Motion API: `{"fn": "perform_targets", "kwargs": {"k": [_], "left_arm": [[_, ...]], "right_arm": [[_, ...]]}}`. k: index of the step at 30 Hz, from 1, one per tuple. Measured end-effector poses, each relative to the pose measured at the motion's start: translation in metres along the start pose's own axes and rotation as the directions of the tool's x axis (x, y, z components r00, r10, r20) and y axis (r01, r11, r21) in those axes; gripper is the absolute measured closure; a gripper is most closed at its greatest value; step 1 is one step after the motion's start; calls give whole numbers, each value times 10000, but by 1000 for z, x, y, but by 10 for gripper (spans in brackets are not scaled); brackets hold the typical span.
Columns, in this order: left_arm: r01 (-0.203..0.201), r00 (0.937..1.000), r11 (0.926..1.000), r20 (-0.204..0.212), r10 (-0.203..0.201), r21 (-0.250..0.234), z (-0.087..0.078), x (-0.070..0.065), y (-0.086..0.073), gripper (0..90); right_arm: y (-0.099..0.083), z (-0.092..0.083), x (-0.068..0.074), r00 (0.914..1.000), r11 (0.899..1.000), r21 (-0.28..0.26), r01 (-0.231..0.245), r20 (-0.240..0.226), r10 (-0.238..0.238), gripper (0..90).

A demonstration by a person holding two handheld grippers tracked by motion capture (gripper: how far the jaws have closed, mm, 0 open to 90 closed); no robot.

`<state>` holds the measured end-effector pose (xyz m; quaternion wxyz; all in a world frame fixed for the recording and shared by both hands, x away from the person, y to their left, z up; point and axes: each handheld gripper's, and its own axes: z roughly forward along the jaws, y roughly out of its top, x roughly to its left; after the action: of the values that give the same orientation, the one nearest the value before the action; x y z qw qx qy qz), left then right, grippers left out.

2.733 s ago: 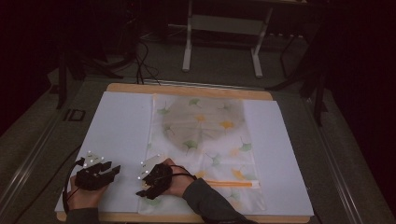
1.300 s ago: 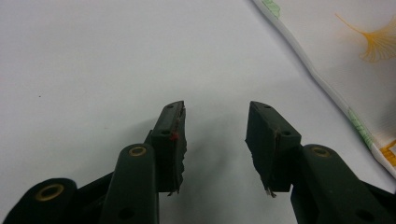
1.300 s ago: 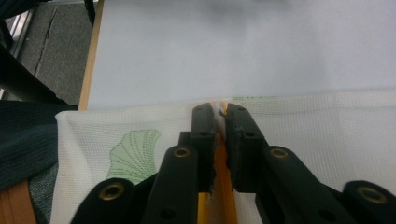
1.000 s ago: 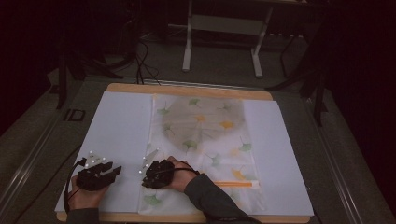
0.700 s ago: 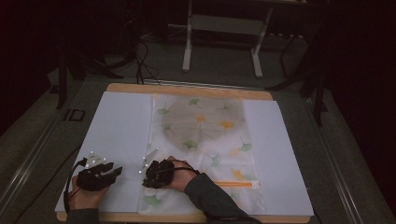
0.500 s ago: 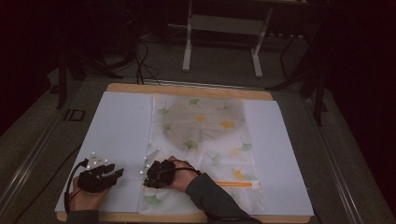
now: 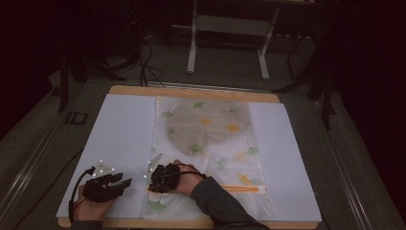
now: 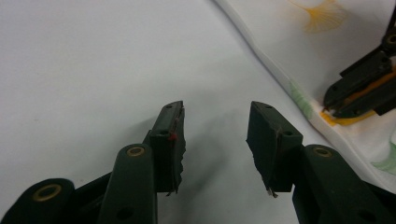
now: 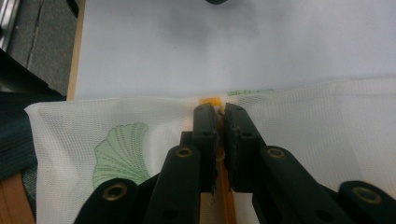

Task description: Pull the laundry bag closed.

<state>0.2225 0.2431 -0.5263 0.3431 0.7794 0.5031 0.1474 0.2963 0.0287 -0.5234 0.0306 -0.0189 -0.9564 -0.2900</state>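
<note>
Your right tool has just been closing, and its jaws now clamp the orange zipper at the near left end of the mesh laundry bag. In the right gripper view the two black jaws stand pressed together with the orange strip pinched between them, right at the bag's left edge. Compared with a few seconds ago, your right hand has slid leftward along the zipper to that end and the grip is now made. I judge this means the zipper end, or its pull, is secured, and the next pull along the zipper line can begin.

Your left tool hangs with its jaws apart and nothing between them, over the white sheet just left of the bag. In the left gripper view, the pads are clearly separated above bare white.

The bag lies flat on the surface, in the middle of the white sheet, its long axis running from you toward the far edge. The zipper crosses the bag near its near end, at right angles to that axis, running left to right from your right tool toward the bag's right side.
</note>
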Motion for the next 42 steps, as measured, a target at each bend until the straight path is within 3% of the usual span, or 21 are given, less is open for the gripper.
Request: {"fn": "perform_targets", "kwargs": {"k": [10,20,33,38,42], "left_arm": [[107,9980,9999,619,-110,46,-3,-5,-2,563],[69,9961,9997,874,-89,224,-4,-12,-4,553],[238,9867,9990,1599,-294,373,-3,-17,-4,548],[340,9850,9984,1675,-410,442,-2,-18,-2,543],[526,9765,9980,2072,-590,363,-3,-20,0,544]], "right_arm": [[-2,-4,4,9997,9998,-108,148,179,-147,845],[-3,-10,6,9992,9996,-154,235,318,-230,845],[-1,-11,9,9980,9994,-193,302,556,-291,845],[-1,-11,9,9979,9993,-233,290,583,-276,845],[1,-11,10,9975,9993,-238,298,645,-282,845]]}}
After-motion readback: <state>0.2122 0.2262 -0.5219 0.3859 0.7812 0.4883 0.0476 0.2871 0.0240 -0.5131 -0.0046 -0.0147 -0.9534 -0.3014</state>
